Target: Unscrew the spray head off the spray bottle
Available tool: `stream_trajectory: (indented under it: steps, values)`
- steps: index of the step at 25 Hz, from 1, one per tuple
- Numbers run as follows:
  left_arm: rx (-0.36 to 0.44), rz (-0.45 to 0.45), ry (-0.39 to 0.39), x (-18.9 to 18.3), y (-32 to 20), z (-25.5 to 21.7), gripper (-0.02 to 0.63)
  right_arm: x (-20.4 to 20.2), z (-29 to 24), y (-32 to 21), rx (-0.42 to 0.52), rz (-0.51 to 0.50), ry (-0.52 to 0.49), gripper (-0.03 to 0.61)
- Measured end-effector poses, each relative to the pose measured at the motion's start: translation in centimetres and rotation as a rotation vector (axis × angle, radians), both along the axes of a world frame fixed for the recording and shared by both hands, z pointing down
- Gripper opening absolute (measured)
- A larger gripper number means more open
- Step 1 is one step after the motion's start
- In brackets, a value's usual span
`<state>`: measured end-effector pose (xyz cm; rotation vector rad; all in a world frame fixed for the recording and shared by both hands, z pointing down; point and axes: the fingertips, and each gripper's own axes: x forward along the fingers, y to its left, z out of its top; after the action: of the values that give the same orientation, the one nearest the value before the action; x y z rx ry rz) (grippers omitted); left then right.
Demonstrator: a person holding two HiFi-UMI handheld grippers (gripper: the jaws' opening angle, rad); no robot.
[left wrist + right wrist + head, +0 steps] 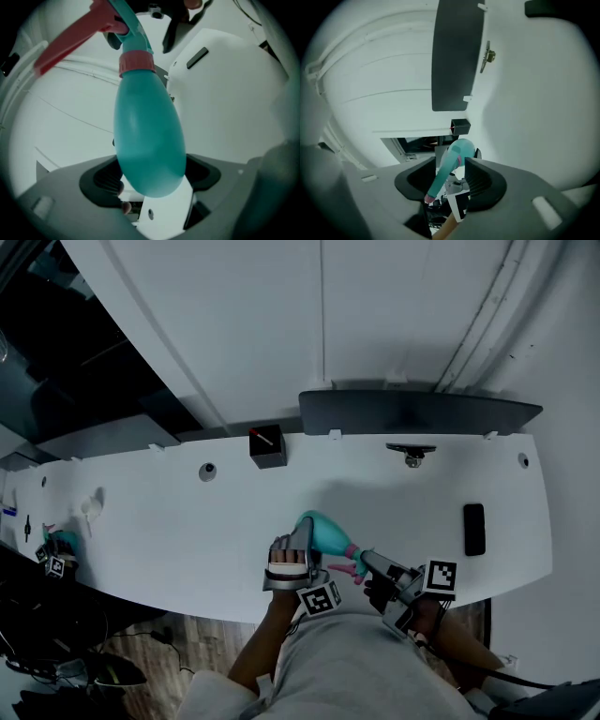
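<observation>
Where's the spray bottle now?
The spray bottle is at the table's near edge in the head view, body in the left gripper, spray head between the jaws of the right gripper.

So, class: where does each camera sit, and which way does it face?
Head view: on the person's head, facing steeply down at the table; shows forearms, left claw, right claw.
Left gripper view: on the left claw, looking along its jaws, clamped on the bottle.
Right gripper view: on the right claw, facing the spray head between its jaws.
All three show the spray head.
</observation>
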<state>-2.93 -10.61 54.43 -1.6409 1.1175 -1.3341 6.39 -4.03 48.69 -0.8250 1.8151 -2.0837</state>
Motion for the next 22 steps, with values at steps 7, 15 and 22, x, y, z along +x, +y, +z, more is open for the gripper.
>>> stream_trajectory:
  steps: [7,15,22]
  values:
    - [-0.037,0.011,-0.045,-0.4,0.4,1.2,0.405,-1.4,-0.2,-0.1,0.328,-0.277,0.331,0.094]
    - [-0.138,0.027,0.028,1.1,1.8,2.8,0.403,-1.7,0.2,1.6,1.580,-1.206,1.644,0.087]
    - [-0.161,0.021,0.042,0.9,2.0,3.0,0.403,-2.3,0.2,2.4,1.706,-1.256,1.666,0.086]
